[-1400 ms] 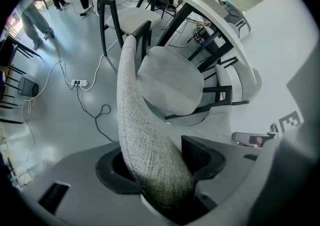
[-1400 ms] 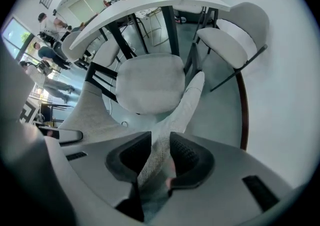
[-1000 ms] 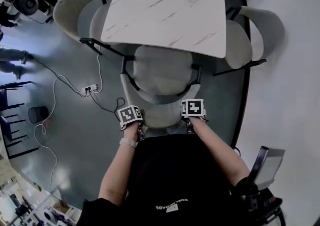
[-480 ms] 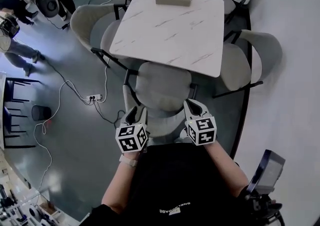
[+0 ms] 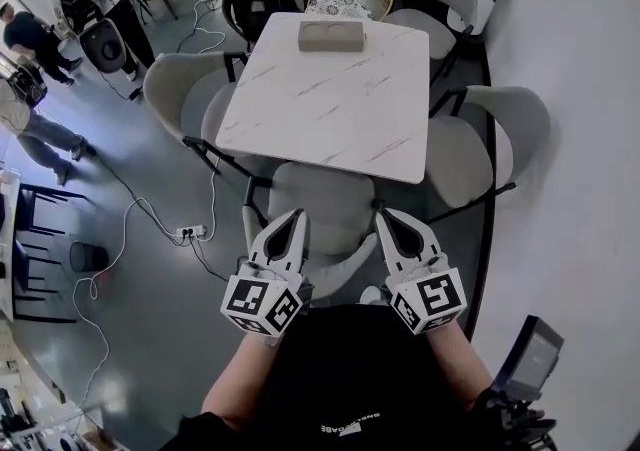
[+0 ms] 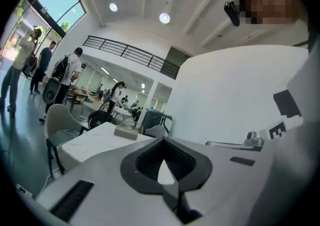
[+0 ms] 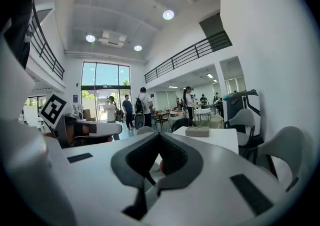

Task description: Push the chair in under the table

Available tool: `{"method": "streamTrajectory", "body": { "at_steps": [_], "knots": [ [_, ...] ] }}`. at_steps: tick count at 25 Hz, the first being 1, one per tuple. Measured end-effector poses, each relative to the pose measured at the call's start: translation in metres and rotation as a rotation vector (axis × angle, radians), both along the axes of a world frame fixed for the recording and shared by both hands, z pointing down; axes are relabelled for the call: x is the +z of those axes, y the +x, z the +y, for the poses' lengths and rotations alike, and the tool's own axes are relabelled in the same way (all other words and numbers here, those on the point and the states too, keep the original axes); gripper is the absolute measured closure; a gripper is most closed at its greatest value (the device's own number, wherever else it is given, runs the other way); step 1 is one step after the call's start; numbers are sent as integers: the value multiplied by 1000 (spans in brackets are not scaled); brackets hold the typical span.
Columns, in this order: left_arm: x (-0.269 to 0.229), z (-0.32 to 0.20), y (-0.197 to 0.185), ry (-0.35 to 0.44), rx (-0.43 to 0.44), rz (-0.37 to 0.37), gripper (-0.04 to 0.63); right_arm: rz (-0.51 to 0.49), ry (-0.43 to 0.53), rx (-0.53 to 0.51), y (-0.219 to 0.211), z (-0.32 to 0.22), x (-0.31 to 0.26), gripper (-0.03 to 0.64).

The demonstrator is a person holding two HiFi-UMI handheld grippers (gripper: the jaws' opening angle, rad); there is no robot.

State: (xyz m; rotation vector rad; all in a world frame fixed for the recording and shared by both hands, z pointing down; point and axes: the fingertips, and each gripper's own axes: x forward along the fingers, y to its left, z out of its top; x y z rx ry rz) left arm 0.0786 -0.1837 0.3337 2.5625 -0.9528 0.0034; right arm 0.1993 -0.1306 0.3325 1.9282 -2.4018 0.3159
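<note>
A tall hall with a grey floor holds a marble-topped table (image 5: 330,89). The chair (image 5: 322,201) stands at its near edge, the front of its seat hidden beneath the top and its backrest partly covered by the left gripper (image 5: 292,217) and right gripper (image 5: 389,218), whose jaws are both closed on nothing. The print on the person's black shirt (image 5: 350,369) is too small to read.

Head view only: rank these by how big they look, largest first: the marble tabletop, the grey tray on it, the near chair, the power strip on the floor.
1. marble tabletop
2. near chair, clearly smaller, though part of it is hidden
3. grey tray
4. power strip, smallest by far
</note>
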Motion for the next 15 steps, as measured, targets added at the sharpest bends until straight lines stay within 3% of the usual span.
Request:
{"method": "streamTrajectory", "body": {
  "at_steps": [2, 5, 10, 15],
  "knots": [
    [-14, 4, 10, 31, 46, 61, 591, -27, 48, 9, 6, 2, -15, 606],
    [-29, 12, 28, 54, 134, 96, 591, -46, 90, 28, 15, 3, -29, 606],
    [-37, 27, 59, 106, 275, 64, 591, -26, 108, 42, 25, 0, -31, 606],
    [-39, 27, 70, 101, 313, 77, 591, -4, 111, 41, 29, -4, -32, 606]
  ]
}}
